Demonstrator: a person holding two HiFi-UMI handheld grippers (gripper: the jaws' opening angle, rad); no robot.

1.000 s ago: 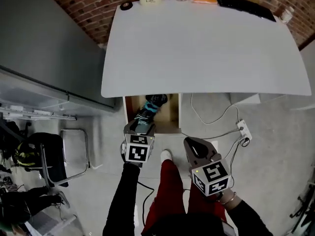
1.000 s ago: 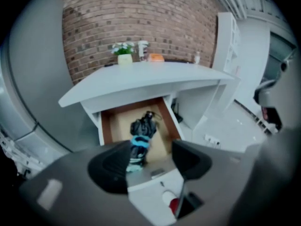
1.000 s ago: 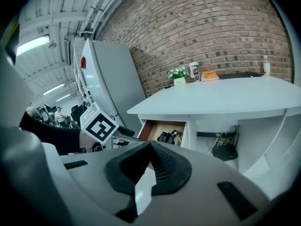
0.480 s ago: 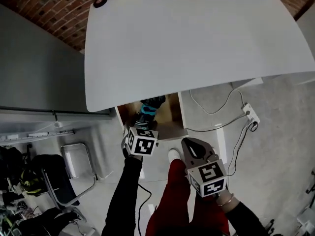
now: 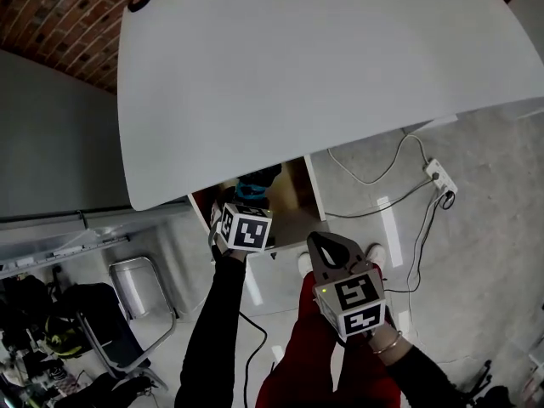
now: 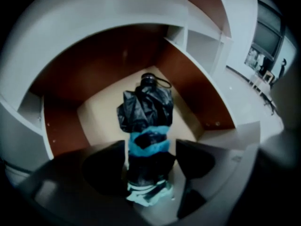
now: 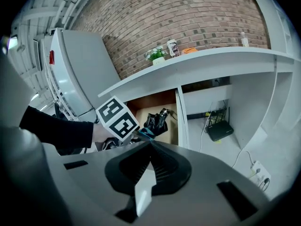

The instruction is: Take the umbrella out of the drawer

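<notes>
White desk (image 5: 340, 75) across the top of the head view. Under its near edge, open drawer (image 6: 188, 79) with brown walls and a pale floor. Inside the drawer, 1 folded black umbrella (image 6: 146, 112) with a blue strap, loop end toward the back. Left gripper (image 6: 150, 161) aimed steeply down into the drawer, 2 jaws opening, umbrella between them, pads not pressing. Right gripper (image 7: 149, 144) just outside the drawer front, jaws closed together on nothing.
</notes>
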